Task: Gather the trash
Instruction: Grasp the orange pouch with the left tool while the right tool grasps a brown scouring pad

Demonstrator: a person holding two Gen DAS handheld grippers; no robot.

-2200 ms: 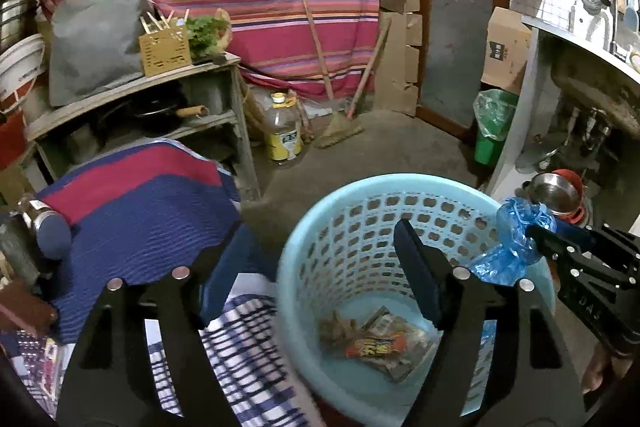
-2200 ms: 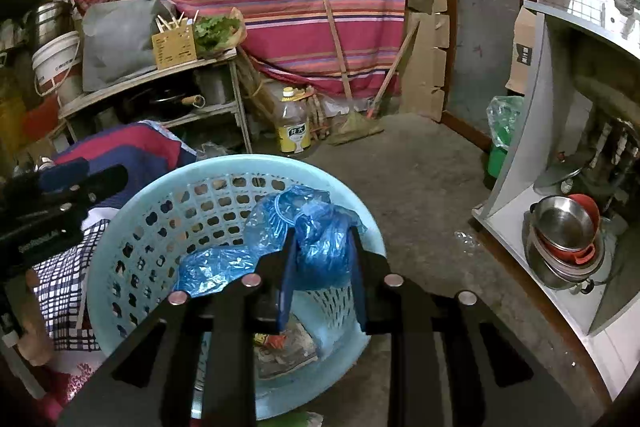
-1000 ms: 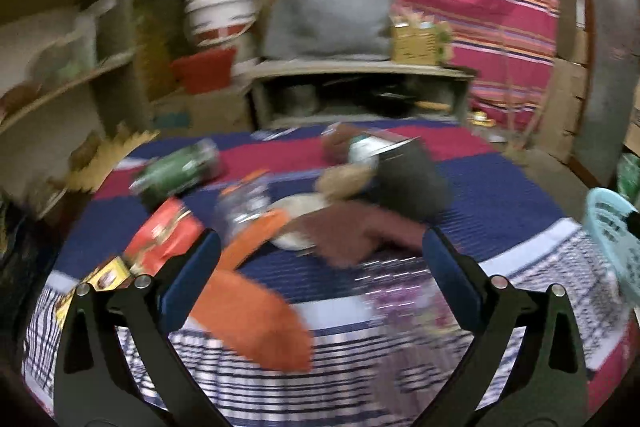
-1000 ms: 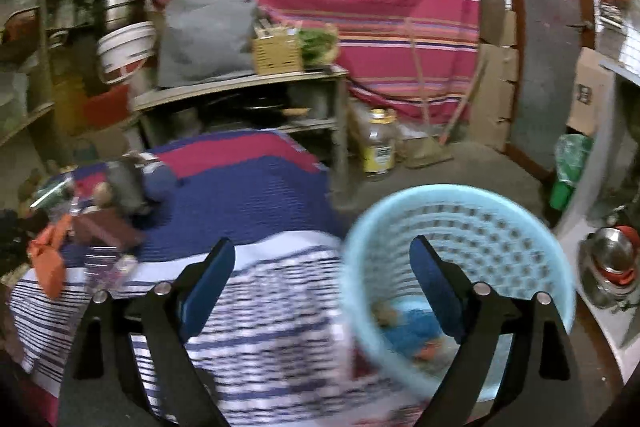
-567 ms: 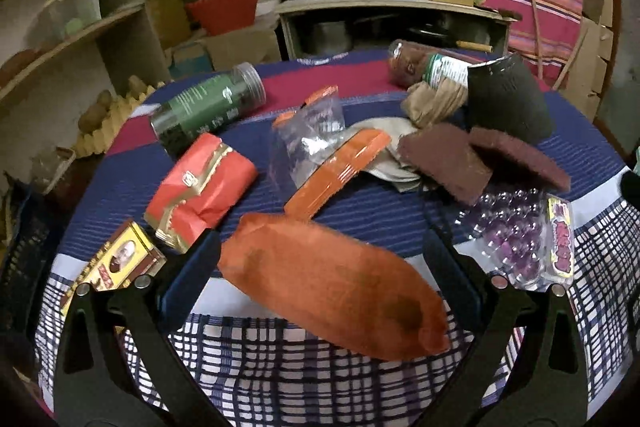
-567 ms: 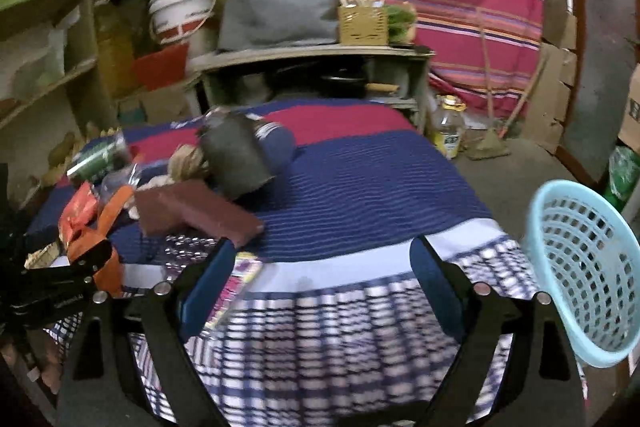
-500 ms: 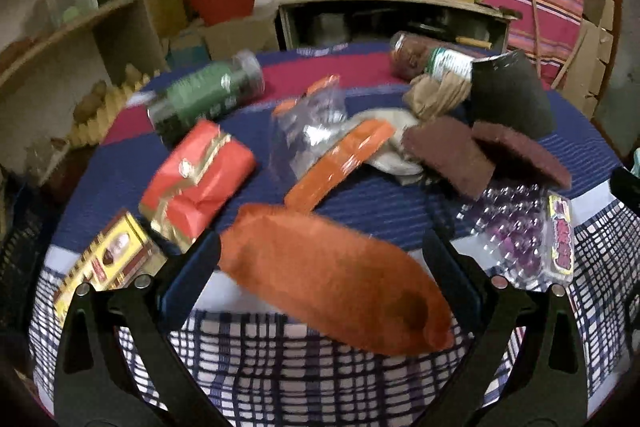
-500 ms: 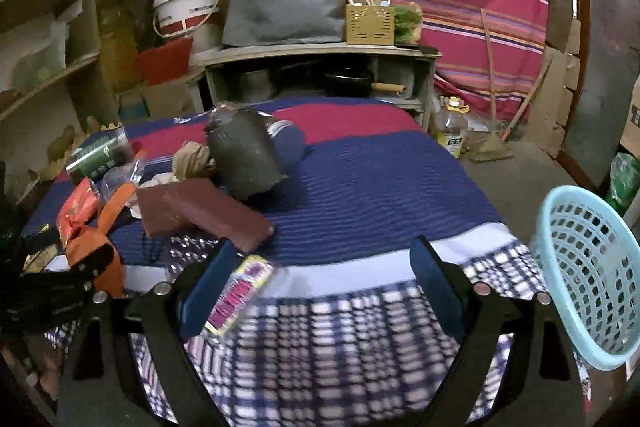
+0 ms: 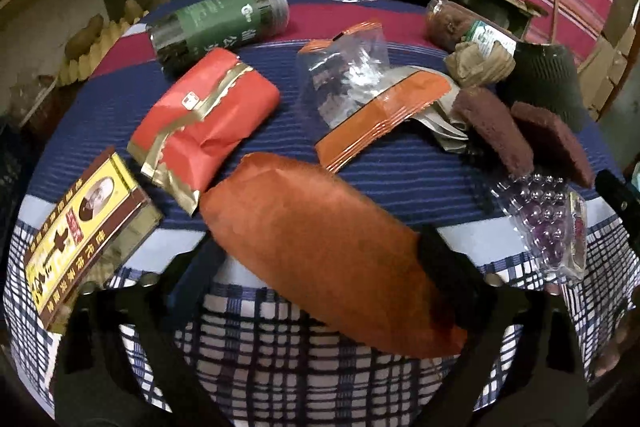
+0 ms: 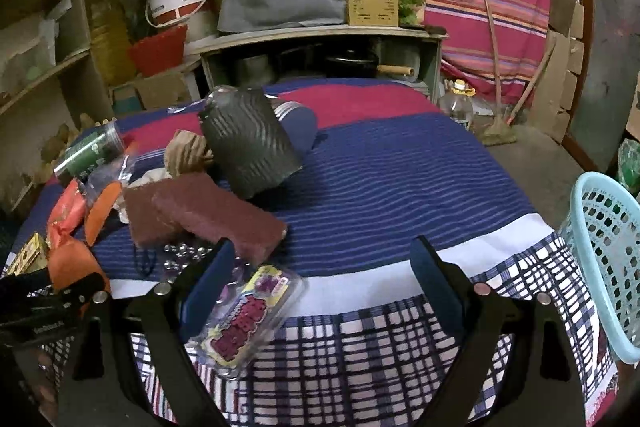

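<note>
Left gripper, nearest in its own view: jaws closing around the orange cloth pouch, which lies between them at the near edge of the table; the pads do not yet appear to press it. For a sound grasp, the jaws should probably meet across the pouch's narrow width near its middle, pinching the soft body only and not the checked tablecloth beneath.

Right gripper: jaws spread wide and holding nothing. The clear blister pack with a purple label lies just beside its left jaw, partly over the table edge. It seems the likely next pick and could slide off if nudged.

Middle ground, left wrist view: yellow-and-brown carton at left; red-and-gold wrapper touching the pouch's far-left end; orange-edged clear bag just behind the pouch. These crowd the pouch and could be dragged along with it.

Beyond: two brown scouring pads, a tan bundle, a dark ribbed sleeve, and a green canister lying on its side.

Light blue basket: stands off the table's right edge, well apart from the pouch. The carry to it passes over the blister pack.
</note>
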